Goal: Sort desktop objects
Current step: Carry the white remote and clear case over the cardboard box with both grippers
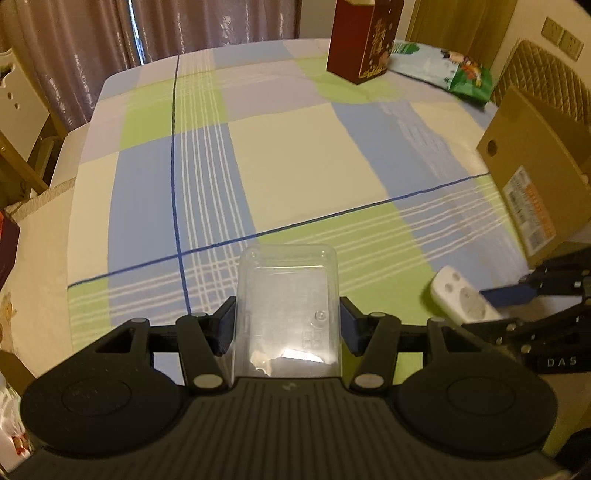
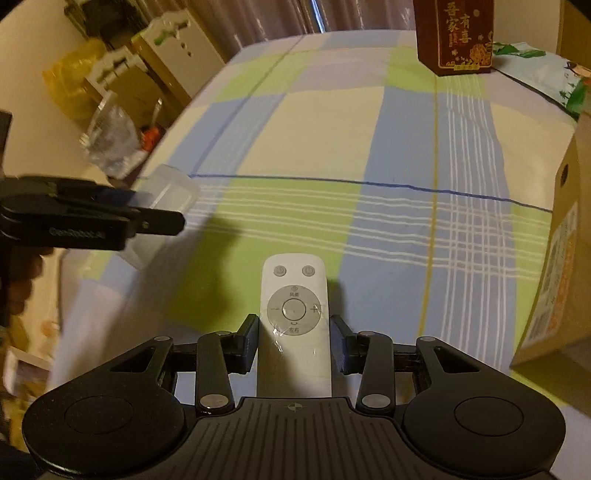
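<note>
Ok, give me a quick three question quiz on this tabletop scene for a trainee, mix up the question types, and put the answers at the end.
1. True or false: the left gripper holds a clear plastic box.
2. Multiple choice: what sits between the right gripper's fingers? A) a red mug B) a white remote control C) a spoon
3. Fill in: the dark red carton stands at the far side of the table, next to a green and white ____.

Key
1. True; the blue pads press its sides.
2. B
3. Bag, lying flat on the checked tablecloth, beyond the cardboard box.
</note>
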A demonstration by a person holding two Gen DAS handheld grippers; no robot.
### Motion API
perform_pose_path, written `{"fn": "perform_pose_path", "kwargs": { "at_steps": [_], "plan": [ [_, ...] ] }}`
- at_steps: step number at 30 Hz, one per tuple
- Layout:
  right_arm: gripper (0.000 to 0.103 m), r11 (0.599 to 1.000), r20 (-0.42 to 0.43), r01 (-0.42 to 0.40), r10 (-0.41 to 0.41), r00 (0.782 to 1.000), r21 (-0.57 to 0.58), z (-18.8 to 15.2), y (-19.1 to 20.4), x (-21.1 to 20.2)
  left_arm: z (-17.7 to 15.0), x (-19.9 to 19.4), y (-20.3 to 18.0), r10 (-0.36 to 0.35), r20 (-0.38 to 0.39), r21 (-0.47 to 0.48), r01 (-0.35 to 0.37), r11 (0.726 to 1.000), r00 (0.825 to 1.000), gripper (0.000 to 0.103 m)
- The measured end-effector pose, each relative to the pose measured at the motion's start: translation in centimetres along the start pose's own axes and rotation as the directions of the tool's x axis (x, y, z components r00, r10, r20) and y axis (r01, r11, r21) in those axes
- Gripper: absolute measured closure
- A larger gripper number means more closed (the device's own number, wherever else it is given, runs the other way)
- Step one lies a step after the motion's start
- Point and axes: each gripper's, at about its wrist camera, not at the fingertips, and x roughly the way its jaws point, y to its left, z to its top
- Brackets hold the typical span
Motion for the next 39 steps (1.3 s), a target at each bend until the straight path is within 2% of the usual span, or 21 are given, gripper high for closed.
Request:
{"fn": "perform_pose_path", "kwargs": {
  "at_steps": [6,11,18,23,27,32,36,39],
  "plan": [
    [0.063,0.994,0.085,-0.086,0.080,0.993,0.070,-0.1,-1.2,-5.1,0.3,-2.5,-2.0,-0.016,0.036,0.010,0.016,1.000,0.999,0.051],
    [0.063,0.989,0.171,-0.108,0.090,0.981,0.098,-0.6,-2.9,-10.6,0.9,-4.3,-5.3,-0.075,0.063,0.037,0.072,0.997,0.995,0.051],
    [0.063,0.974,0.288,-0.101,0.039,0.957,0.205,-2.5,-8.1,-18.6,3.1,-6.2,-12.0,-0.181,0.128,0.127,0.165,0.978,0.975,0.051],
    [0.063,0.963,0.339,-0.018,-0.077,0.938,0.269,-3.1,-13.7,-24.7,5.5,-6.6,-17.2,-0.243,0.157,0.215,0.207,0.955,0.957,0.051],
    [0.063,0.949,0.345,0.046,-0.158,0.925,0.311,-3.6,-18.2,-28.3,7.6,-6.2,-22.0,-0.288,0.167,0.309,0.227,0.924,0.943,0.051],
    [0.063,0.949,0.292,0.118,-0.206,0.934,0.291,-3.1,-22.8,-29.5,11.0,-4.7,-28.4,-0.321,0.177,0.434,0.219,0.874,0.930,0.051],
    [0.063,0.957,0.214,0.178,-0.228,0.950,0.230,-1.8,-26.0,-29.0,13.9,-2.2,-33.0,-0.359,0.149,0.537,0.229,0.812,0.921,0.051],
    [0.063,0.961,0.154,0.217,-0.244,0.958,0.173,-0.9,-28.2,-28.3,15.7,0.6,-36.0,-0.348,0.107,0.617,0.212,0.757,0.931,0.051]
  ]
}}
